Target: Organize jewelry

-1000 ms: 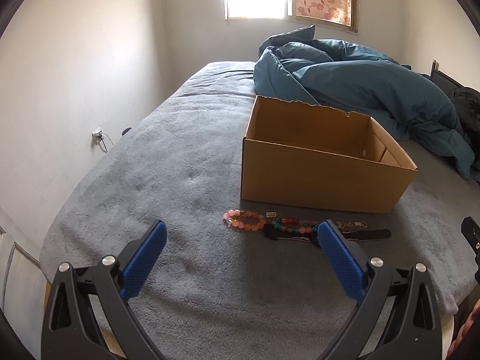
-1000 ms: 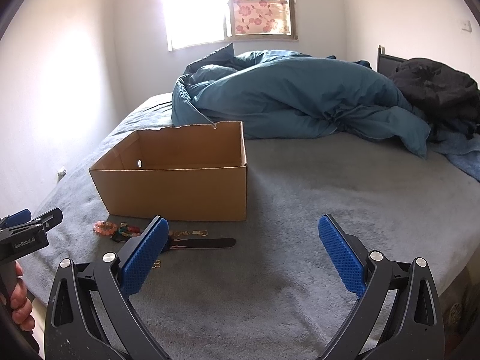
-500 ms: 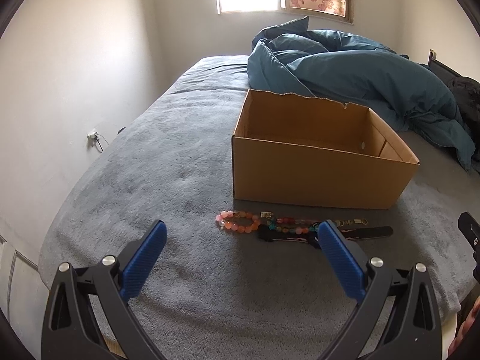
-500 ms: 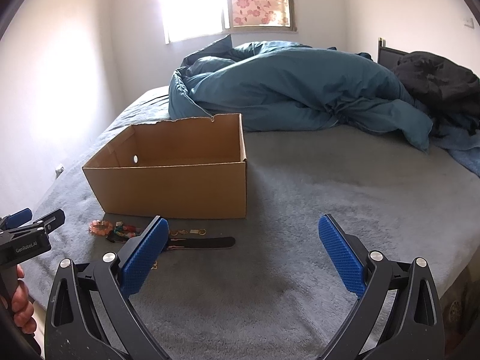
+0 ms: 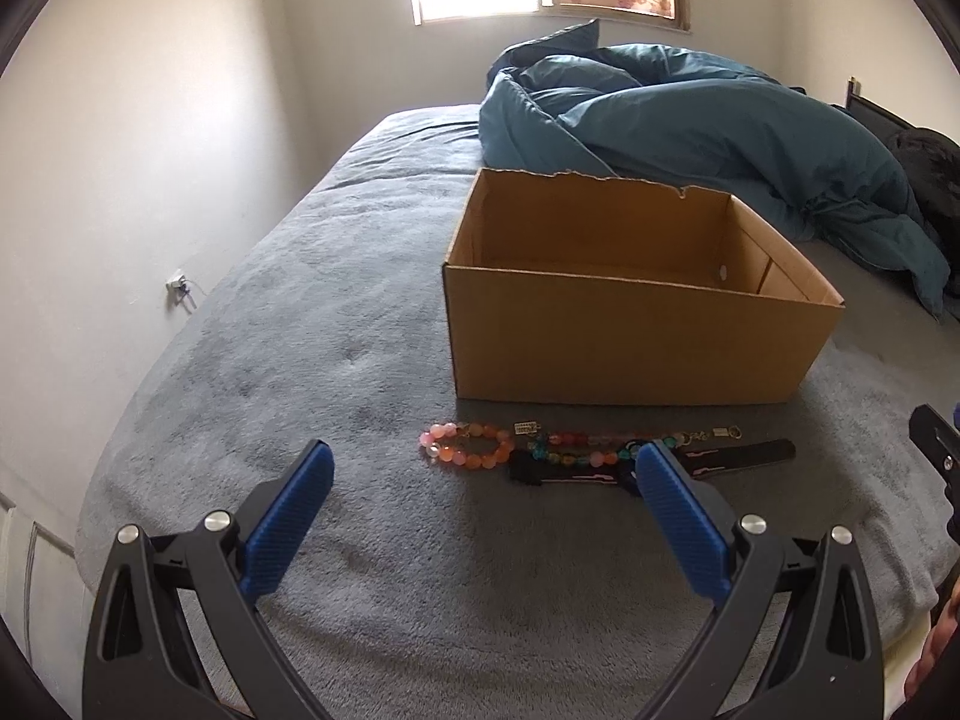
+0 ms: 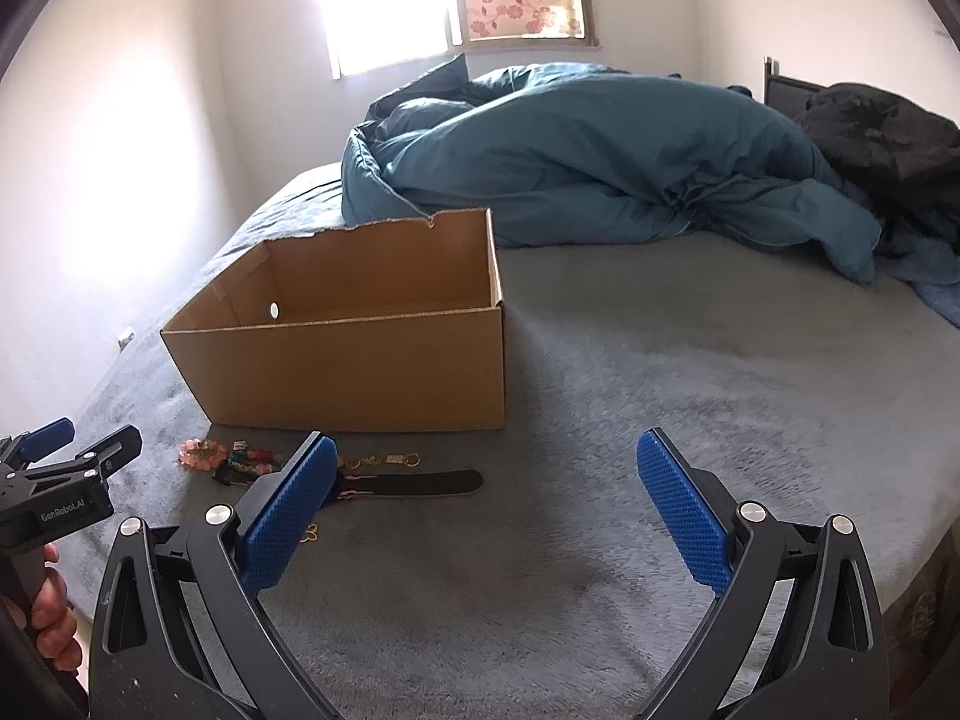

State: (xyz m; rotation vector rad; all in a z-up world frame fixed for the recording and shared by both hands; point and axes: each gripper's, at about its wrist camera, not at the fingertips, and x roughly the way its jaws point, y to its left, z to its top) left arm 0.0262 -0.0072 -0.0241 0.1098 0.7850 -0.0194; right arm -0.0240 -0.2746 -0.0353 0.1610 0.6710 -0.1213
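Nothing seems packed yet: your box (image 5: 630,348) looks empty, the bracelets (image 5: 468,453) and strap (image 6: 420,483) lie outside, and both grippers (image 5: 480,504) (image 6: 483,495) gape, holding nothing.

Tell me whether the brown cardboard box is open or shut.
Open. The brown cardboard box has no lid or flaps over its top, and its inner walls show in both views; its floor is hidden.

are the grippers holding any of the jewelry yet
No. The left gripper and right gripper are both open and hold nothing; the pink bracelet lies on the bed.
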